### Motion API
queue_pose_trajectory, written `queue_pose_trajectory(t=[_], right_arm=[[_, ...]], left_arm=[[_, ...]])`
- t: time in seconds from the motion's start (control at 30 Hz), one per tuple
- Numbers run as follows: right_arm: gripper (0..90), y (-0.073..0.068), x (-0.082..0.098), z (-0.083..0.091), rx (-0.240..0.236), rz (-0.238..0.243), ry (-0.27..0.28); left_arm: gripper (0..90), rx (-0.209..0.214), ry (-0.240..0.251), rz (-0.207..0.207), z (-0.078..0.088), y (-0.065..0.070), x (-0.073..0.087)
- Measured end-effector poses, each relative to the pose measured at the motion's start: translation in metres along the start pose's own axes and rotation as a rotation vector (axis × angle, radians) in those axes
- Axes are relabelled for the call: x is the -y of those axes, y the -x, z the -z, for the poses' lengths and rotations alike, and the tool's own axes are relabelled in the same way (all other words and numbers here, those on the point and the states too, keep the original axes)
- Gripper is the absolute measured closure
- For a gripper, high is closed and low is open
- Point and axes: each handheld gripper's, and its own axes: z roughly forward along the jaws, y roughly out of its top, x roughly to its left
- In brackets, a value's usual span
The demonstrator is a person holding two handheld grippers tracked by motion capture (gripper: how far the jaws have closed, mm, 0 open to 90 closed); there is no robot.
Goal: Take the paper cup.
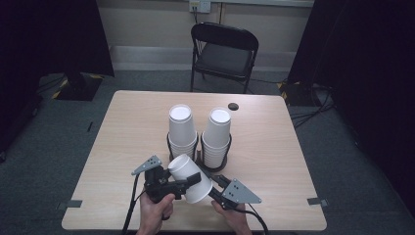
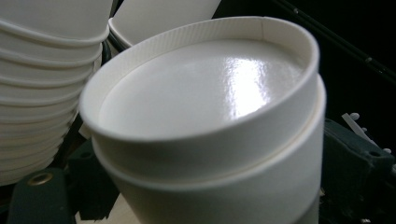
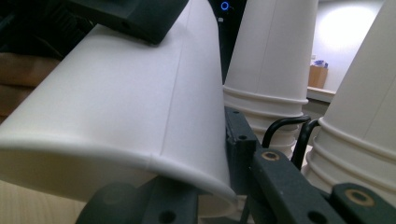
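High view: pair of nested cups (image 1: 190, 178) held off the table (image 1: 122, 147) near the middle of its front edge, tilted, base toward the far left. In the left gripper view, clearly two cups, the inner one's glossy base and a step of its wall standing proud of the outer one (image 2: 224, 196).

Probably the pulling-apart step: one cup to be freed from the other. Right gripper (image 1: 204, 169) closed on the wall at the mouth end, rim caught between its jaws in the right gripper view. Left gripper (image 1: 188, 182) lying with a jaw against the outer wall; gripping or merely resting, impossible to tell. Next move likely calls for a firm hold at each end and a straight pull along the cups' axis, without crushing the thin paper.

Behind, at the table's centre, two wire holders side by side, each carrying a stack of upturned cups: left stack (image 1: 182, 129), right stack (image 1: 217, 134). Nothing inside any cup, as far as visible.
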Motion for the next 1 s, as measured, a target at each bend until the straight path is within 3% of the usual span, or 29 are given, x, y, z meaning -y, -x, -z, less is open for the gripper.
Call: queue_pose_trajectory(t=[0.3, 0.53, 0.67, 0.77, 0.8, 0.97, 1.0], right_arm=[[85.6, -0.002, -0.001, 0.004, 0.015, 0.003, 0.02], [85.8, 0.005, -0.001, 0.011, 0.056, -0.014, 0.025], [85.8, 0.009, -0.002, 0.014, 0.063, -0.032, 0.021], [85.8, 0.01, -0.002, 0.014, 0.059, -0.047, -0.003], [85.8, 0.01, -0.002, 0.014, 0.065, -0.049, -0.02], [85.8, 0.011, -0.003, 0.016, 0.074, -0.062, -0.043], [85.8, 0.013, -0.003, 0.017, 0.077, -0.066, -0.064]], left_arm=[[9.3, 0.012, 0.016, -0.012, 0.004, -0.002, 0.002], [4.1, -0.016, 0.039, -0.031, 0.013, -0.002, 0.001], [5.4, -0.027, 0.047, -0.066, 0.016, -0.003, 0.0], [12.6, -0.027, 0.072, -0.084, 0.019, -0.004, 0.001], [14.9, -0.035, 0.088, -0.108, 0.021, -0.005, 0.002], [15.1, -0.03, 0.118, -0.154, 0.025, -0.009, 0.004], [15.2, -0.046, 0.119, -0.174, 0.027, -0.011, 0.005]])
